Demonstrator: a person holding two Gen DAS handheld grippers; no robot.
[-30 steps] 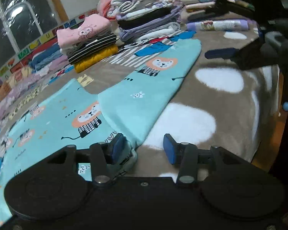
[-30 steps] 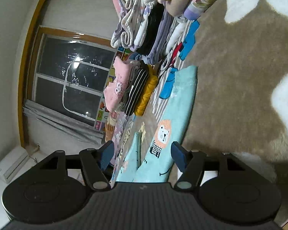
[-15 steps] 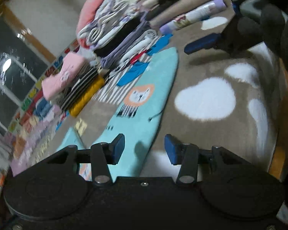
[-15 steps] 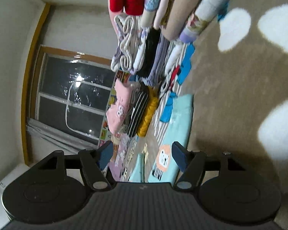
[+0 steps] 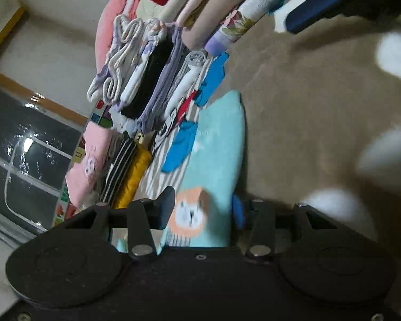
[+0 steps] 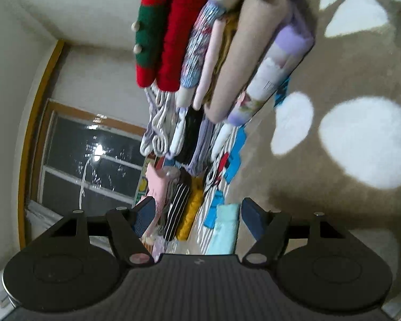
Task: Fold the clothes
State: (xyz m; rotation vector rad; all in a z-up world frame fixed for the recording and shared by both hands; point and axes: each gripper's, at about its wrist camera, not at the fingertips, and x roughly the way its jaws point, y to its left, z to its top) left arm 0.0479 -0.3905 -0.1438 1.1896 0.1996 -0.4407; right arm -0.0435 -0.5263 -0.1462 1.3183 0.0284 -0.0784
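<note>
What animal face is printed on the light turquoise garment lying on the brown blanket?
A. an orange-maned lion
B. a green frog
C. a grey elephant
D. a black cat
A: the turquoise garment shows a pale face ringed by an orange mane, a lion, in the left wrist view.

A teal lion-print garment [image 5: 216, 160] lies stretched along a brown blanket with white patches [image 5: 307, 123], its near end lying between the blue pads of the left gripper [image 5: 200, 210], whose jaws are closing; whether the pads press the cloth cannot be told. Beside the garment, stacks of folded clothes line the blanket: a pink, striped and mustard pile [image 5: 112, 171] and a taller stack of lilac, black and white pieces [image 5: 147, 72]. A blue fingertip of the right gripper [image 5: 315, 16] reaches in at the upper right. A dark window [image 5: 26, 160] fills the left.
</note>
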